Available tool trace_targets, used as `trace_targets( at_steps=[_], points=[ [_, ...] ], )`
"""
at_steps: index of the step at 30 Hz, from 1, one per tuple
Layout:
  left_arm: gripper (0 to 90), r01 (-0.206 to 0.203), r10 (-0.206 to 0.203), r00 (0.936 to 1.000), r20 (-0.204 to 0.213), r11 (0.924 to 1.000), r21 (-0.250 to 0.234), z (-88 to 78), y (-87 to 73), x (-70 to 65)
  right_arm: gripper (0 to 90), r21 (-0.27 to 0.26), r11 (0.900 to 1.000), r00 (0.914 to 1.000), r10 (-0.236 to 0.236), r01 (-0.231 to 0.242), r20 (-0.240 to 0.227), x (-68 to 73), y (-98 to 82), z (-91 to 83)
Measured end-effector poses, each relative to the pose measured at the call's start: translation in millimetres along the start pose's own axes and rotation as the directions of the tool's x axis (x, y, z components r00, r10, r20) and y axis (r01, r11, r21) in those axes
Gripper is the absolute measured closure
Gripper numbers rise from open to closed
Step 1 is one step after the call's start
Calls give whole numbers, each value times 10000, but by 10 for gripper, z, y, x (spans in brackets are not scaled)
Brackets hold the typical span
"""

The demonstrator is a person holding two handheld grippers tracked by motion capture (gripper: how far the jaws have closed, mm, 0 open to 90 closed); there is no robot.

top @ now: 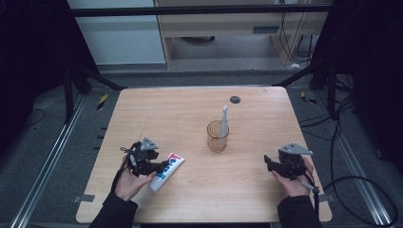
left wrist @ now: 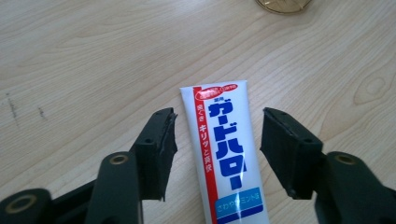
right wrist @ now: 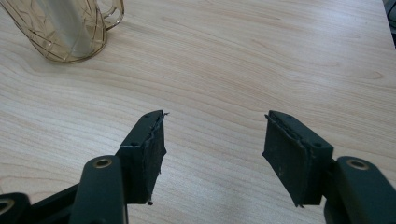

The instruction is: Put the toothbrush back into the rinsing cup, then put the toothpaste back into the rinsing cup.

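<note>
A white toothpaste tube point(top: 166, 172) point(left wrist: 224, 154) with blue and red print lies flat on the wooden table point(top: 199, 104), near its front left. My left gripper point(top: 158, 166) point(left wrist: 219, 114) hangs just above it, open, with a jaw on each side of the tube and a gap between each pad and the tube. Near the table's front right, my right gripper point(top: 269, 162) point(right wrist: 215, 116) stands open with bare wood between its jaws. A clear amber cup point(top: 217, 137) point(right wrist: 65, 32) point(left wrist: 282, 4) stands mid-table, and a white toothbrush point(top: 224, 121) stands upright in it.
A small black round spot point(top: 235, 99) sits near the table's far edge. Bare wood lies between the two grippers and behind the cup. Cables point(top: 342, 142) run over the floor to the right of the table.
</note>
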State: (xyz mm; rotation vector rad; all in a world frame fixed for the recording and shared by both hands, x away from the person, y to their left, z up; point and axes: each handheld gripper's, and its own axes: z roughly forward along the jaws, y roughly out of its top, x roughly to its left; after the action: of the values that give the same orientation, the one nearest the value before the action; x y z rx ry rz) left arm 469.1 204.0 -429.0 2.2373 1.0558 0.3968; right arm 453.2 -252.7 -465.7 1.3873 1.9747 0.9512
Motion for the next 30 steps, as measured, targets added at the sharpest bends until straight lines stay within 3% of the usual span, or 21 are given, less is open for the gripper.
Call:
trace_targets(
  at_steps=[10,17,30],
  points=[
    [344,-357,357,9994,3,9965,755,157,55,-103,378,45,10000,10000,-50,50,-65,-1,4,3],
    [325,-316,331,9994,-136,9948,970,227,72,-121,376,14,10000,9999,-73,73,-106,6,10,11],
    [303,-334,378,9991,-215,9834,1786,380,40,-123,377,52,9998,9996,-179,180,-225,8,13,33]
  ],
)
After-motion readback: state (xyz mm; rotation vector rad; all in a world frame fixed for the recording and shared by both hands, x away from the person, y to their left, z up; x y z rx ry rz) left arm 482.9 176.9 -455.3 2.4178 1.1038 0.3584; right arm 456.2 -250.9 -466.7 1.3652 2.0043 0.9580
